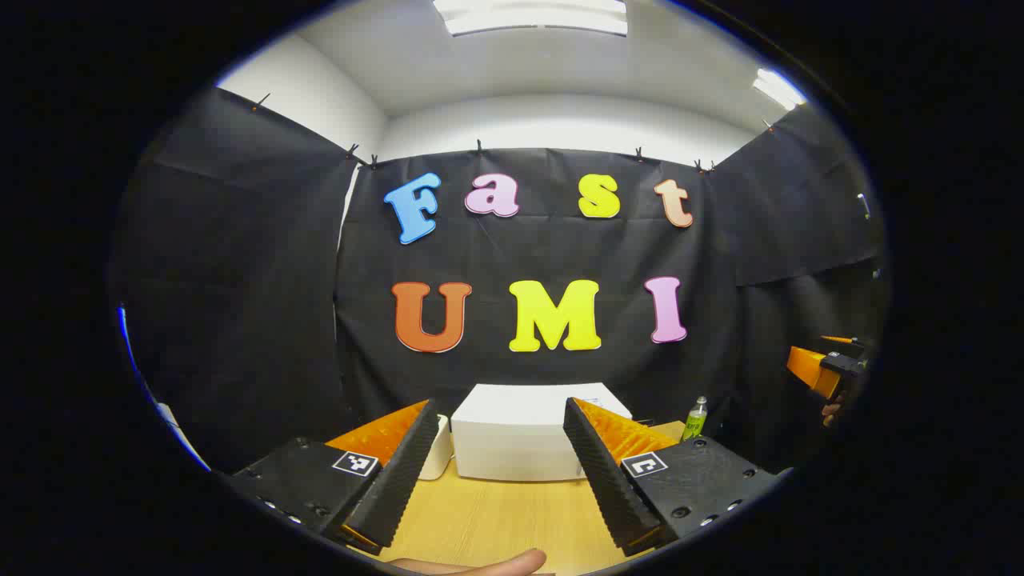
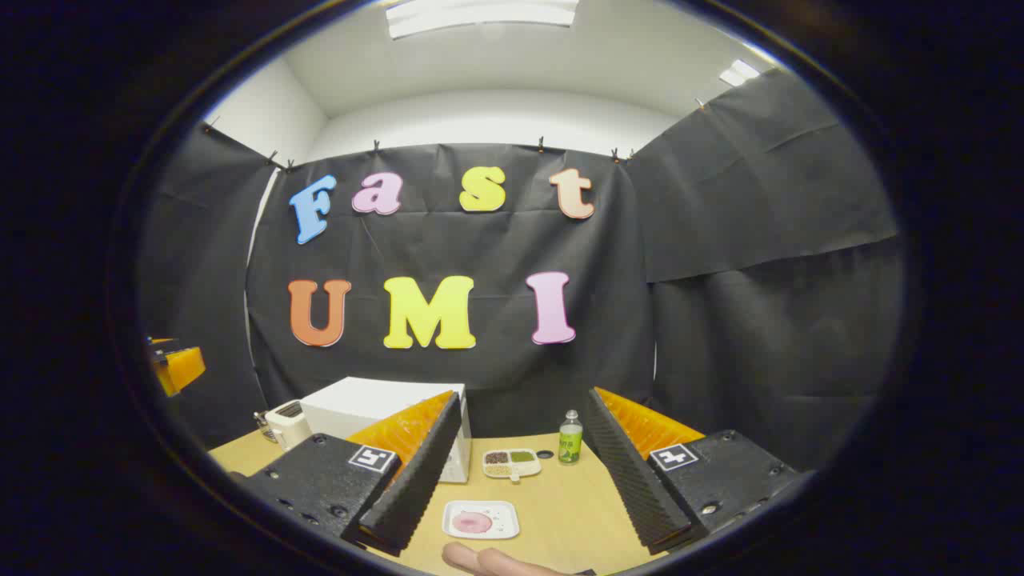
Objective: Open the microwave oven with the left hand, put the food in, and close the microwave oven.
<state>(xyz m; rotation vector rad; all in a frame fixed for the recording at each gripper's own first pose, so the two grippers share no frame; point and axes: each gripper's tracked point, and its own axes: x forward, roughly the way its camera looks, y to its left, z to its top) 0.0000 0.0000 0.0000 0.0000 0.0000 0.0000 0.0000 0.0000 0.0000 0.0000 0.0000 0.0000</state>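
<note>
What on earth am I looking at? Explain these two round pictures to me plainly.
There is no robot: a person holds a two-finger gripper in each hand, and a fisheye camera rides on each one, looking out along its fingers. In the left gripper view, the left gripper is open and empty, facing a white microwave oven on a wooden table; the other gripper shows at the far right edge. In the right gripper view, the right gripper is also open and empty. Between its fingers lie a plate with pink food, a small divided dish and a green bottle. A white toaster stands beside the microwave. Nothing is held yet.
</note>
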